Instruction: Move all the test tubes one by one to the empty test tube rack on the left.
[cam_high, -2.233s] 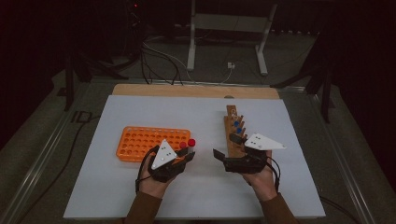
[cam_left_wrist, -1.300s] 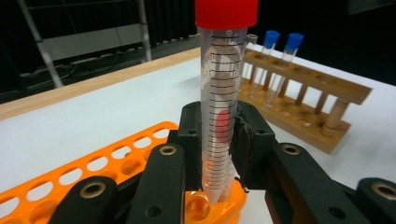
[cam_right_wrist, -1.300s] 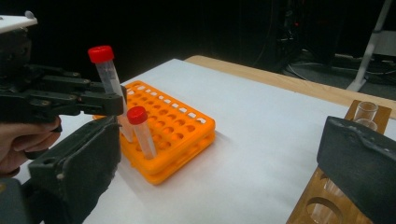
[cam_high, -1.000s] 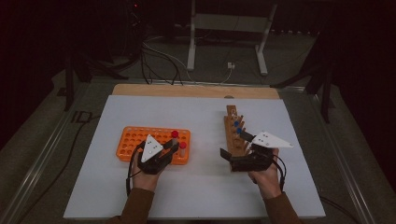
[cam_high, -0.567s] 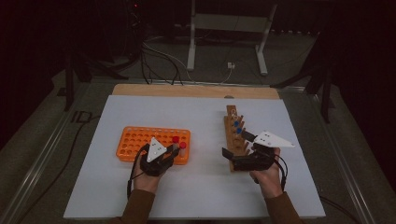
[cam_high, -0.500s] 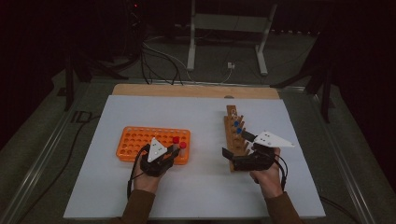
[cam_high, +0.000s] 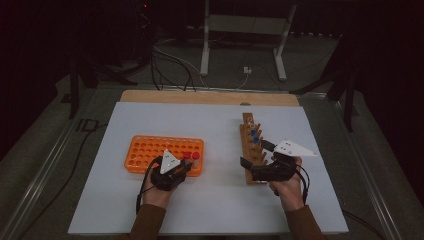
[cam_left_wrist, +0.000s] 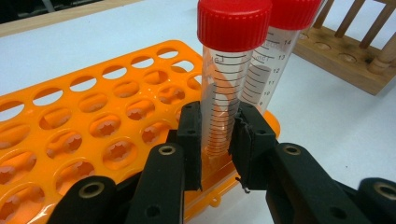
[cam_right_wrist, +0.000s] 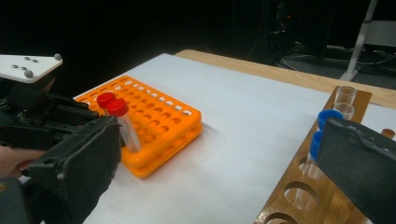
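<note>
Pads (cam_left_wrist: 190, 135) of left hand-held gripper (cam_left_wrist: 217, 140) hide tube (cam_left_wrist: 224, 102) base

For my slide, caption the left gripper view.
Tongs grip a red-capped tube standing in the orange rack.

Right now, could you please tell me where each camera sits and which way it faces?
High view: above the person's side, facing forward and down on the white table; both hands and forearms show.
Left gripper view: on the left gripper, facing the clear red-capped tube it clamps over the orange plastic rack.
Right gripper view: on the right gripper, jaws apart, facing the left hand.
All share the rack.
</note>
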